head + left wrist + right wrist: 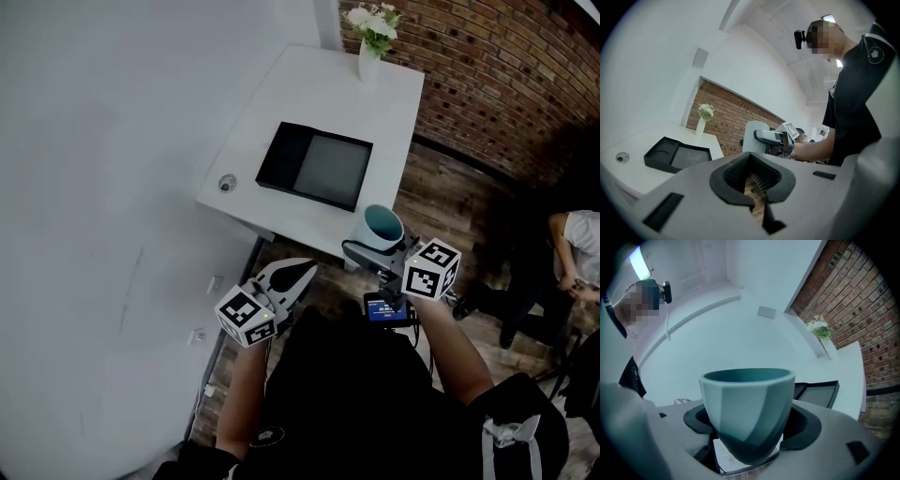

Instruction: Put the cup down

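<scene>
While the left claw (752,174) is clenched, the right claw (749,439) grips an upright, faceted teal cup (747,401).

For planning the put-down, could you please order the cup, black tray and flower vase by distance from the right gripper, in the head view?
1. cup, held by the right gripper.
2. black tray, mid-table, ahead-left.
3. flower vase, at the far corner.
</scene>
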